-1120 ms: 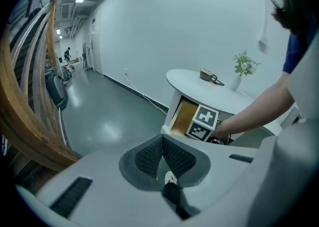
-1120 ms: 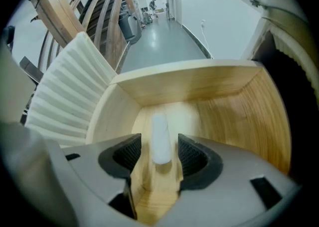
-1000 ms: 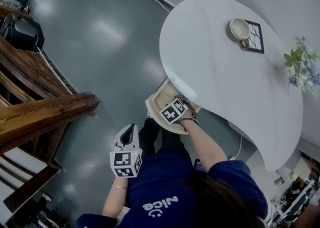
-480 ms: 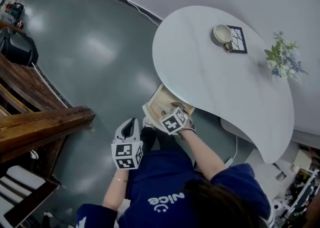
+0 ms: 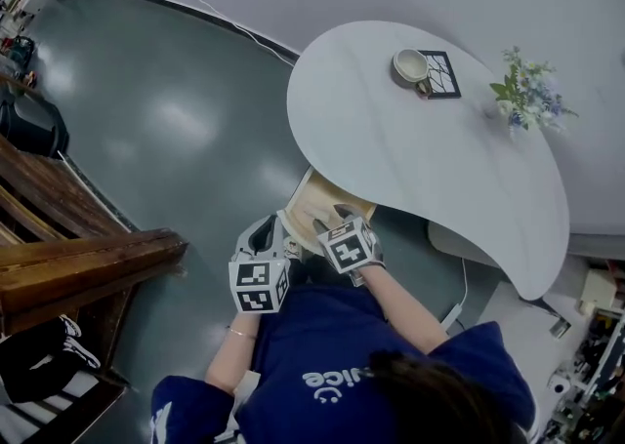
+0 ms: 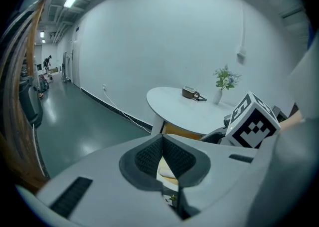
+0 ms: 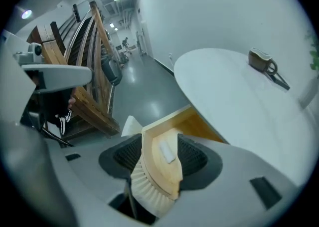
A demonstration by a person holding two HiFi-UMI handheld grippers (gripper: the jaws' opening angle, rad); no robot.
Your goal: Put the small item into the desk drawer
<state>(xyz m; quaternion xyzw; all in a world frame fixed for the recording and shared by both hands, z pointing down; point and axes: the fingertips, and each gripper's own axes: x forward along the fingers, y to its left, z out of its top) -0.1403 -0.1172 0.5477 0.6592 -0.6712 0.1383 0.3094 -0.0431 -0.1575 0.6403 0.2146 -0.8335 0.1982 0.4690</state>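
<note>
Rising from the person's side, the left tongs [image 5: 266,235], pressed together and empty, now sit just beside the open drawer [image 5: 311,200]. The right tongs [image 7: 158,146] pinch its ribbed front. The small white item [image 7: 166,151] lies inside, so probably only closing remains.

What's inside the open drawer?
A small white item lies on the wooden floor of the drawer. The drawer's back part sits under the table, so that is hidden.

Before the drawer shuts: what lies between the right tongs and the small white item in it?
Only the drawer's ribbed front, gripped by the right tongs, and bare wooden bottom, per the right gripper view.
</note>
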